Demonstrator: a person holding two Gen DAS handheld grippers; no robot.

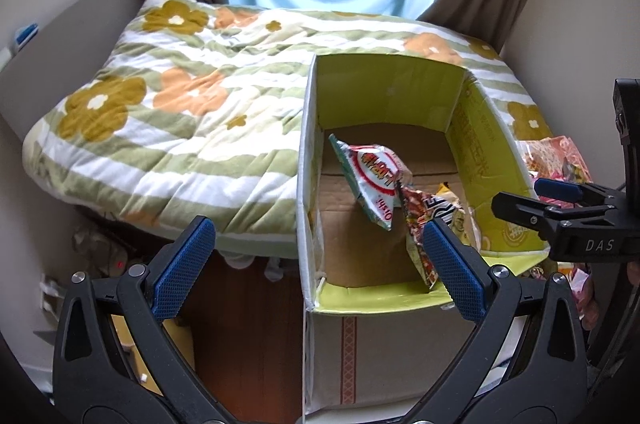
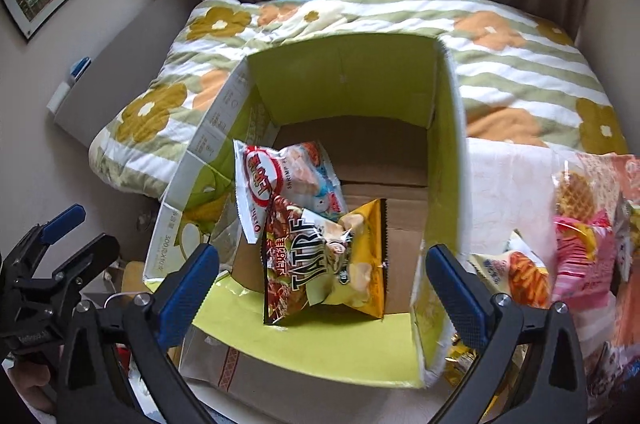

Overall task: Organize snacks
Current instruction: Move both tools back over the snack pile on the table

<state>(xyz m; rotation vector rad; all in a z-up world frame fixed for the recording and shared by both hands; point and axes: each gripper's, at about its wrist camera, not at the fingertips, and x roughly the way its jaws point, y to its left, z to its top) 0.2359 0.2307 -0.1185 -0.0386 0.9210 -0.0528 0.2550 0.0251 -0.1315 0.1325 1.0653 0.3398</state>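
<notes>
Resting against a quilted bed (image 2: 520, 72), the open box (image 2: 352, 80) holds three snack bags (image 2: 320, 256). Loose packets (image 2: 576, 224) lie right. Both tongs, left (image 1: 320, 264) and right (image 2: 320, 284), hang spread and empty above it.

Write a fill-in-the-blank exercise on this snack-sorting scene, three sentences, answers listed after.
1. The snack bags already sorted lie inside an open cardboard ___.
2. Both the left gripper and the right gripper have their jaws ___.
3. The bed behind is covered by a striped quilt printed with ___.

Missing words: box; open; flowers
</notes>
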